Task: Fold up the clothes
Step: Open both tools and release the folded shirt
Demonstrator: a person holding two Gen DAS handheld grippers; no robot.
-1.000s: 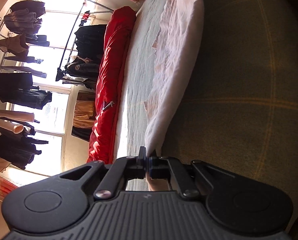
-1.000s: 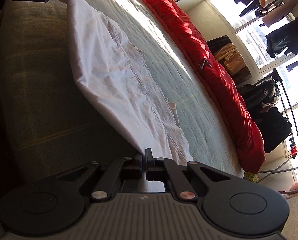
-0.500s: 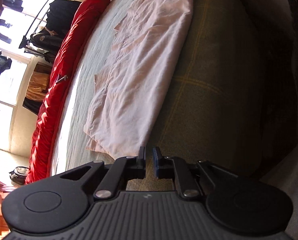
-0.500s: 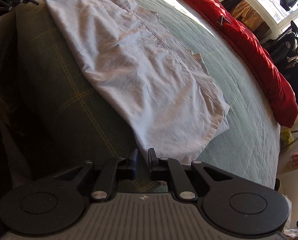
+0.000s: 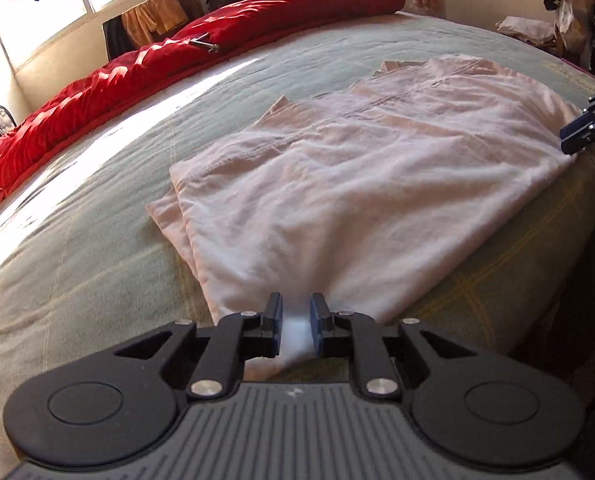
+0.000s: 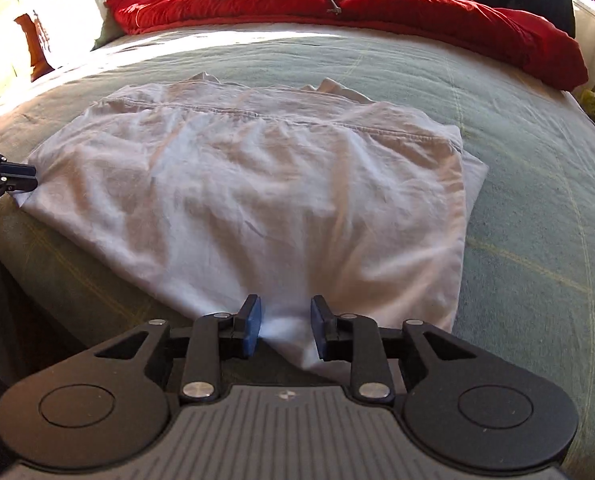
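My left gripper [image 5: 294, 328]: jaws opening, shirt [image 5: 377, 184] corner between them.
My right gripper [image 6: 285, 330]: jaws opening wider, shirt corner between.
Shirt: folded on bed [image 6: 517, 152].

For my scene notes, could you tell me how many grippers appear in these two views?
2. The left gripper sits at one near corner of the pale garment; the right gripper at the other. Each also shows at the edge of the other's view.

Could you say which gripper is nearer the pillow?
Left: the left gripper, jaws opening around the garment corner nearest the pillow; the right gripper, jaws opening around the far corner.
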